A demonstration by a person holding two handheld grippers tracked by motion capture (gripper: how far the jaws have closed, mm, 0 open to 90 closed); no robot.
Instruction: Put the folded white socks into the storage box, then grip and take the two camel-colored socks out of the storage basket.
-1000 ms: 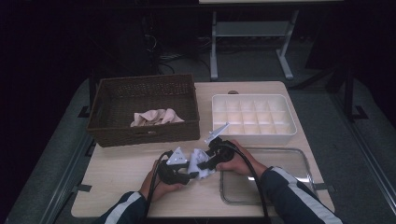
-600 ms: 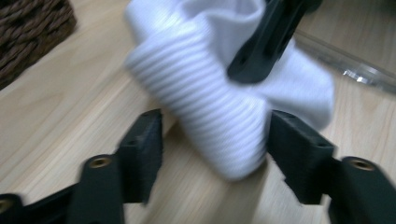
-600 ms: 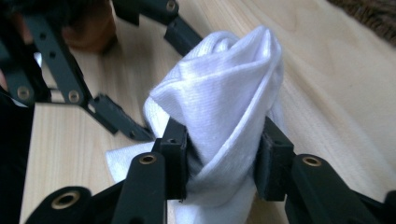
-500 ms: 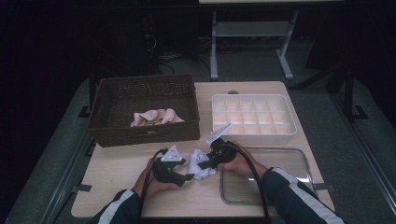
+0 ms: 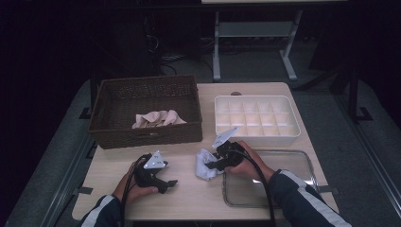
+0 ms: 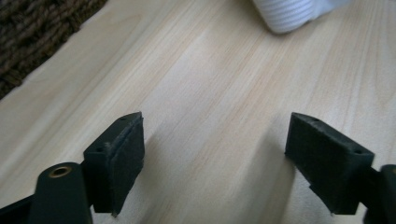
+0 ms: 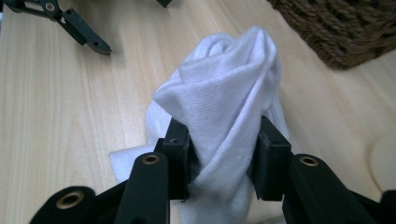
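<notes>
got my right gripper (image 7: 219, 154) clamped on the rolled sock (image 7: 229, 93) to keep it bundled, left gripper (image 6: 215, 158) just opened up, empty

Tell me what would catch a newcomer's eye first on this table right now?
Probably the white sock, bunched up and pinched in the right gripper near the table's middle, beside the clear tray. Next, the left gripper, jaws wide apart over bare wood after just opening, with nothing between them. Behind sit a dark wicker basket holding a pinkish cloth and a white compartment tray.
</notes>
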